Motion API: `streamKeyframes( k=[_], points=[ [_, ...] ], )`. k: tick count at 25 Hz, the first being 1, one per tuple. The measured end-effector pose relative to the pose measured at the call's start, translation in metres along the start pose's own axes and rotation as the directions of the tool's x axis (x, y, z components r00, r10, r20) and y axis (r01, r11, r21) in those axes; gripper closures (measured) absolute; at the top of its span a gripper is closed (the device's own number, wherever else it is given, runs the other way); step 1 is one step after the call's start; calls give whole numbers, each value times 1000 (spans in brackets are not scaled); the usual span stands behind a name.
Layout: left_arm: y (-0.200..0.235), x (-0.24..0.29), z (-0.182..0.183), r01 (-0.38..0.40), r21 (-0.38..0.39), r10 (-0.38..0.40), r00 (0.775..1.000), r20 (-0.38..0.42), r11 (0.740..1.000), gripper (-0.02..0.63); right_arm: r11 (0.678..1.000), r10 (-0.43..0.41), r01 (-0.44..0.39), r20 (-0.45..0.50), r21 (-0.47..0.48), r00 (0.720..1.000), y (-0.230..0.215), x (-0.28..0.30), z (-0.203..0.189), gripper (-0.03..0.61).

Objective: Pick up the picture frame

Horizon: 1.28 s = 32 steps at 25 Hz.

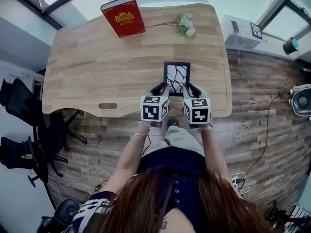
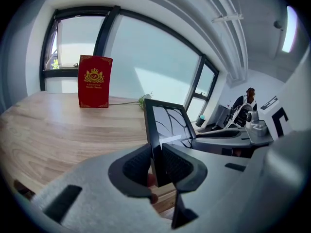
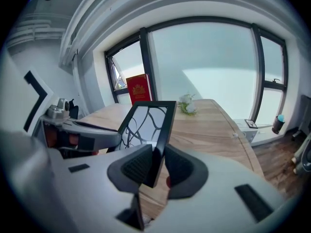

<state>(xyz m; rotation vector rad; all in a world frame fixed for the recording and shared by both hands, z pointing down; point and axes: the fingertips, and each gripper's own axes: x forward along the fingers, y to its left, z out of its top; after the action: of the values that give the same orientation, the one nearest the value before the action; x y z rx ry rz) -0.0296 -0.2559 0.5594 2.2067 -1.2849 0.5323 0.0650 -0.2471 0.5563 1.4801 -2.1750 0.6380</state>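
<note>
The picture frame (image 1: 177, 76), black with a white print of dark branching lines, is held above the wooden table (image 1: 97, 67) near its front edge. My left gripper (image 1: 160, 90) is shut on the frame's left edge, and my right gripper (image 1: 193, 90) is shut on its right edge. In the left gripper view the frame (image 2: 167, 125) stands upright between the pads, with the right gripper's body beyond it. In the right gripper view the frame (image 3: 148, 125) tilts left out of the jaws, its lower corner pinched between the pads.
A red book (image 1: 123, 16) stands at the table's far edge, with a sprig of white flowers (image 1: 185, 24) to its right. Black office chairs (image 1: 29, 125) stand left of the table. A white box (image 1: 240, 33) and cables lie on the floor at right.
</note>
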Motion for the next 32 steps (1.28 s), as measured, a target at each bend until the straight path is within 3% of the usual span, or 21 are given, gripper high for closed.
streamKeyframes(
  k=[16, 32],
  points=[
    [-29, -54, 16, 21, 67, -28, 995, 98, 998, 526, 999, -32, 35, 97, -28, 995, 19, -59, 14, 494],
    [-50, -126, 22, 11, 103, -33, 976, 217, 995, 526, 995, -34, 54, 208, -87, 977, 57, -125, 27, 494]
  ],
)
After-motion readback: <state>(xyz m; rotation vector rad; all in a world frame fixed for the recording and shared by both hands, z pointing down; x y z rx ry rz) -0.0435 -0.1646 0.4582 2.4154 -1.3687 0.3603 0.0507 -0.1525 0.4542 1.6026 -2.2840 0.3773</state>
